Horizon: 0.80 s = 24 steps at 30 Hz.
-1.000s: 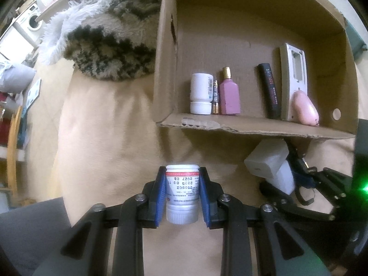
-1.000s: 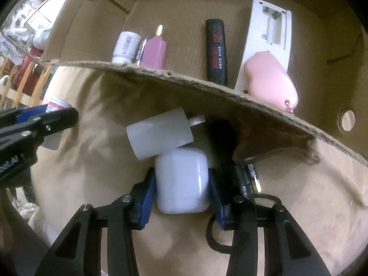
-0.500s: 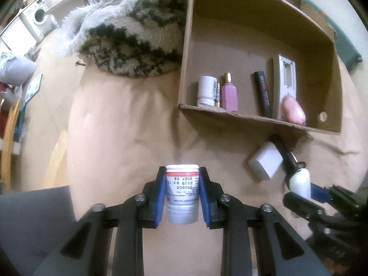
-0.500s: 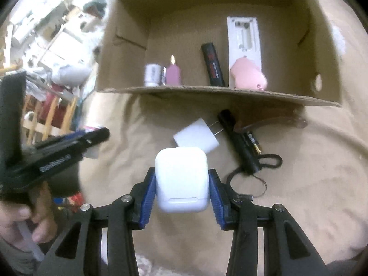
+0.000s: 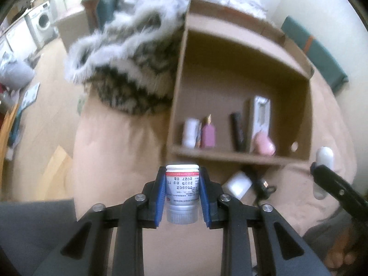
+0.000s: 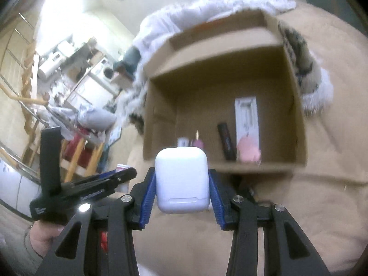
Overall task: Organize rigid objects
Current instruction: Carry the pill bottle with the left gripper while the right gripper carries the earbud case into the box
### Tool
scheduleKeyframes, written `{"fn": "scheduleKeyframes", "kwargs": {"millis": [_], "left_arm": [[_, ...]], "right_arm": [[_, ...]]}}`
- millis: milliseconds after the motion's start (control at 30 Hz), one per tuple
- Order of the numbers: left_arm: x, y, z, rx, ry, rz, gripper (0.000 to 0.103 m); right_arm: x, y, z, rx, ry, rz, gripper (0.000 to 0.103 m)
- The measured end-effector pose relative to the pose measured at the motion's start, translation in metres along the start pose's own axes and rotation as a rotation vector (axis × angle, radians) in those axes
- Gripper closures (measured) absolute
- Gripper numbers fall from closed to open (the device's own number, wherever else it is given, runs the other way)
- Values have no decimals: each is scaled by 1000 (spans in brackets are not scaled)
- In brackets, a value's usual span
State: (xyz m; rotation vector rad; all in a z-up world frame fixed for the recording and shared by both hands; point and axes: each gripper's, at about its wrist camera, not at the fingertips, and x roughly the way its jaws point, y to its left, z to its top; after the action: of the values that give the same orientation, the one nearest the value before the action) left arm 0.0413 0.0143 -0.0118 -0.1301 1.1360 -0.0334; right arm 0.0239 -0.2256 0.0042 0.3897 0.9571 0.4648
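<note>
My left gripper [image 5: 182, 177] is shut on a small white medicine bottle [image 5: 182, 193] with a red band, held in the air above the tan bedding. My right gripper [image 6: 182, 179] is shut on a white earbud case [image 6: 182, 179], also lifted; the case [image 5: 323, 158] shows at the right edge of the left wrist view. Ahead lies an open cardboard box [image 5: 241, 87] [image 6: 296, 124]. Inside it rest a white bottle [image 5: 190, 132], a pink bottle [image 5: 208, 135], a black tube [image 5: 238, 131], a white panel [image 5: 261, 115] and a pink rounded object [image 5: 263, 145].
In front of the box on the bedding lie a white charger [image 5: 237, 184] and a black device with a cord [image 5: 260, 181]. A fluffy patterned blanket [image 5: 128, 53] sits left of the box. A washing machine [image 5: 42, 23] and cluttered floor lie beyond. A hand [image 6: 43, 237] holds the left gripper.
Both grippers have risen with their objects, and the box now looks smaller and farther. The right gripper lifted the earbud case off the bedding, away from the charger, and tilted up.
</note>
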Motion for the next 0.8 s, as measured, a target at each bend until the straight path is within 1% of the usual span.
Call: {"fn": "scheduleKeyframes", "kwargs": {"millis": [100, 233, 333, 433, 500, 533, 600, 800], "left_arm": [[-3, -12, 18, 30, -26, 4, 79], [3, -25, 41, 52, -21, -4, 79], [15, -36, 53, 87, -12, 6, 79], [33, -44, 59, 106, -6, 9, 79], [48, -47, 60, 103, 6, 7, 79], [57, -47, 61, 100, 16, 25, 79], [70, -49, 60, 104, 25, 35, 79], [102, -48, 54, 85, 56, -3, 79]], "right_arm": [[2, -9, 15, 0, -8, -22, 57], [5, -16, 37, -7, -8, -54, 57], [16, -27, 51, -2, 8, -89, 57], [31, -38, 57, 4, 30, -129, 57], [42, -45, 60, 8, 50, -163, 57], [47, -48, 59, 14, 62, -175, 57], [57, -53, 56, 16, 82, -197, 57], [81, -65, 47, 19, 150, -282, 57]]}}
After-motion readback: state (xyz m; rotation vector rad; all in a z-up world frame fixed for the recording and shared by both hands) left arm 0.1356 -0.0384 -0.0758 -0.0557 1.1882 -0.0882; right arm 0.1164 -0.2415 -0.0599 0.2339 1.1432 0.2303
